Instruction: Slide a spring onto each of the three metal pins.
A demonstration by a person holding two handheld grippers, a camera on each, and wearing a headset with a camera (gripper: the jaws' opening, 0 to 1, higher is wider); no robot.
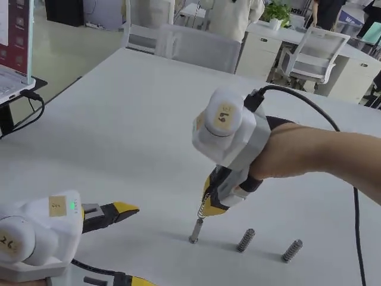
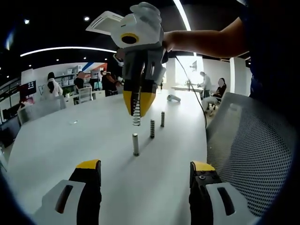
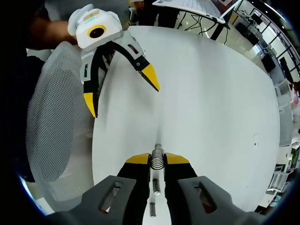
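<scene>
Just above the bare upright metal pin, my right gripper is closed on the small silvery coil spring, light and bendy I judge, best held lightly by its upper coils; my left gripper hangs open

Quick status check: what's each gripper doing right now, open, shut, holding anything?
Left gripper: open, holding nothing.
Right gripper: shut on a spring, just above the bare pin.

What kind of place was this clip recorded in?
Most likely an open-plan office or lab: a large white table, a mesh office chair at desks behind it, a laptop and a potted plant.
</scene>
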